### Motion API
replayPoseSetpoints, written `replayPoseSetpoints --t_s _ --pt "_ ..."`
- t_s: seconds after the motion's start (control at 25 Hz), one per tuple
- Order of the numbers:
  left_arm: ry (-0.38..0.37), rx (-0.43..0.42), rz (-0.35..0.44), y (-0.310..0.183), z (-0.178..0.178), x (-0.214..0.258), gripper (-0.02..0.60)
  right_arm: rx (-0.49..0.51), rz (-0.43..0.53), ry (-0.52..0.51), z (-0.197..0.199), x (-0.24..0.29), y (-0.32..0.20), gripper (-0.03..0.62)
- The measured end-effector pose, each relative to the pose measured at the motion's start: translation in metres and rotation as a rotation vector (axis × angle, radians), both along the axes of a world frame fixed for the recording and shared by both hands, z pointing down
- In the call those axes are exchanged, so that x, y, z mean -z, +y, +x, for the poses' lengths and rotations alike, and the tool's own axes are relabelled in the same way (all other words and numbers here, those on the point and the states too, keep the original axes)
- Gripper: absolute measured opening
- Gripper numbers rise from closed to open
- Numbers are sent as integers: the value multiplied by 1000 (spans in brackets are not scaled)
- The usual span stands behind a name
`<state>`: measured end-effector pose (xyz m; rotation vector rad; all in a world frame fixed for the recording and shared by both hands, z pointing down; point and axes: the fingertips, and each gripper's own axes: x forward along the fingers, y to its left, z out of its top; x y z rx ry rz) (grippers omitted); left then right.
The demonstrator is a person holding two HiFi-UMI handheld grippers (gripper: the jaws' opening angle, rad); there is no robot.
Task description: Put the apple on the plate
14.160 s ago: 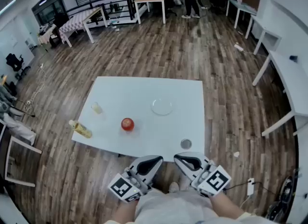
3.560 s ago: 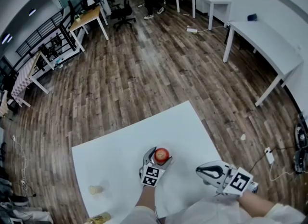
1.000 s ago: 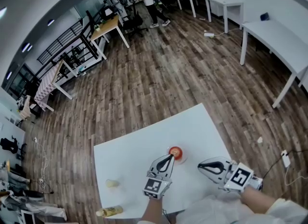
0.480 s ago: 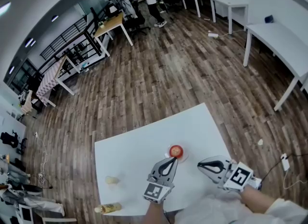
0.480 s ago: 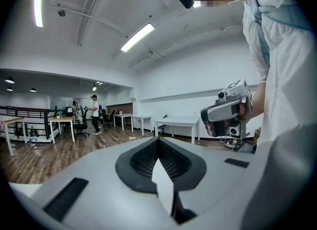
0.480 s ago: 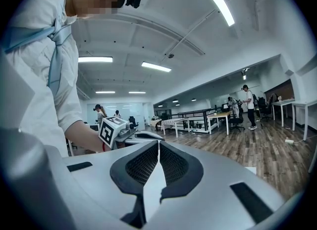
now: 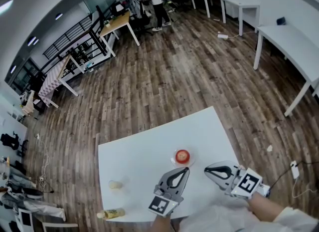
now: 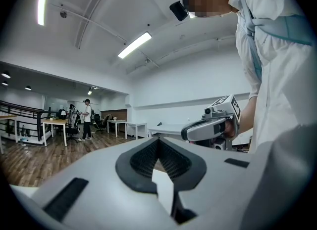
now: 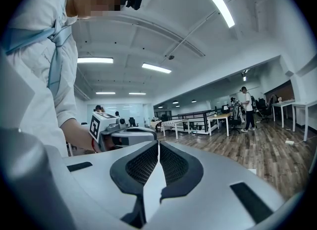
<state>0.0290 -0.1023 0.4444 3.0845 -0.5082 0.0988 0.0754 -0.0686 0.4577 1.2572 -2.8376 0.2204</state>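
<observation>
On the head view the apple now sits alone near the middle of the table, inside the faint rim of what I take to be the clear plate. My left gripper, which carried the apple a few seconds ago and was still nosed up beside it a second ago, has drawn back toward me. Its tip now lies just short of the apple, at the apple's 6 o'clock and apart from it. The right gripper waits at the apple's 4 o'clock and has not shifted. A cup and a bottle lie well off at 8 o'clock. On the left gripper view the jaws are pressed together with nothing between them, and the right gripper shows at 2 o'clock. On the right gripper view those jaws are likewise closed and empty, with the left gripper at 10 o'clock. I judge the apple delivered and released, so only clearing the hands away remains.
</observation>
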Motion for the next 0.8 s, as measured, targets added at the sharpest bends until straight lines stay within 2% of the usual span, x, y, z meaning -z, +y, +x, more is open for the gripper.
replayPoseSetpoints --t_s 0.48,0.8 --pt "31 -64 -5 21 7 8 0 0 16 -1 2 1 -1 32" --pt "34 -94 -2 29 7 10 0 1 -3 35 -3 -1 0 31"
